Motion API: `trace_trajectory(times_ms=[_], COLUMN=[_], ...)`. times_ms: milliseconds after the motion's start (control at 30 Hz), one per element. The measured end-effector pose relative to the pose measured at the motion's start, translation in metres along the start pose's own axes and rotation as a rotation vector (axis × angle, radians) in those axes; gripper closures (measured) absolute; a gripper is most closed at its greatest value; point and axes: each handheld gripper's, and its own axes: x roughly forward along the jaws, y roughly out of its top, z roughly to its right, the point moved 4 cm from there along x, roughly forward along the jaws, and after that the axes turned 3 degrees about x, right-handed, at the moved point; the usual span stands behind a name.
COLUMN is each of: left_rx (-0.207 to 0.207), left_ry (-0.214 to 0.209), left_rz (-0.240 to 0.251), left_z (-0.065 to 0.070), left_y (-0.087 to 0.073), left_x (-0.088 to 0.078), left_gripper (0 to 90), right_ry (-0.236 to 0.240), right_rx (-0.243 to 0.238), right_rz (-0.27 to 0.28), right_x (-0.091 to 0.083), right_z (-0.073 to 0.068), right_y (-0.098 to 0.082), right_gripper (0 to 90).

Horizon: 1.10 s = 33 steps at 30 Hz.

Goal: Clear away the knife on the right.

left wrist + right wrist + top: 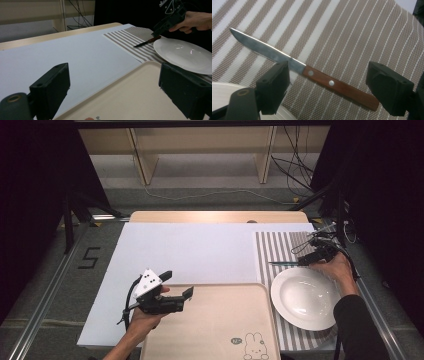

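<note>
The right gripper (327, 87) hangs wide over the knife (317, 77), its handle end behind one jaw. The left gripper (112, 87) gapes empty over the tray (130, 95), plate (185, 53) rim partly hidden.

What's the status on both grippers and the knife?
Left gripper open over tray, empty. Right gripper open, straddling knife on striped mat beside plate. Nothing blocking.

Between the right gripper's black jaws, the knife (312, 75) has a silver blade and reddish-brown riveted handle, over a placemat (352, 35) striped grey-brown and white. Below the left gripper's black jaws, the beige tray (220, 320) bears a rabbit drawing; just beside it, a white plate (305, 297).
</note>
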Motion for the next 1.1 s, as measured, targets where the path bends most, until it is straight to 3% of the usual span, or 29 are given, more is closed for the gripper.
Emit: trace_trajectory(times_ms=[567,833,1100], left_rx=[-0.006,-0.007,-0.006], left_ry=[0.003,0.002,0.002], left_rz=[0.000,-0.002,0.000], left_z=[-0.001,-0.001,-0.001], left_y=[0.000,0.000,0.000], left_x=[0.001,0.001,0.001], left_gripper=[10.1,10.1,10.1], right_ry=[-0.019,-0.038,-0.004], right_rx=[-0.009,-0.065,-0.068], right_rz=[-0.096,-0.139,-0.197], right_x=[0.017,0.021,0.023], right_z=[0.011,0.011,0.008], right_y=[-0.006,-0.004,-0.006], right_gripper=[22.2,23.6,28.7])
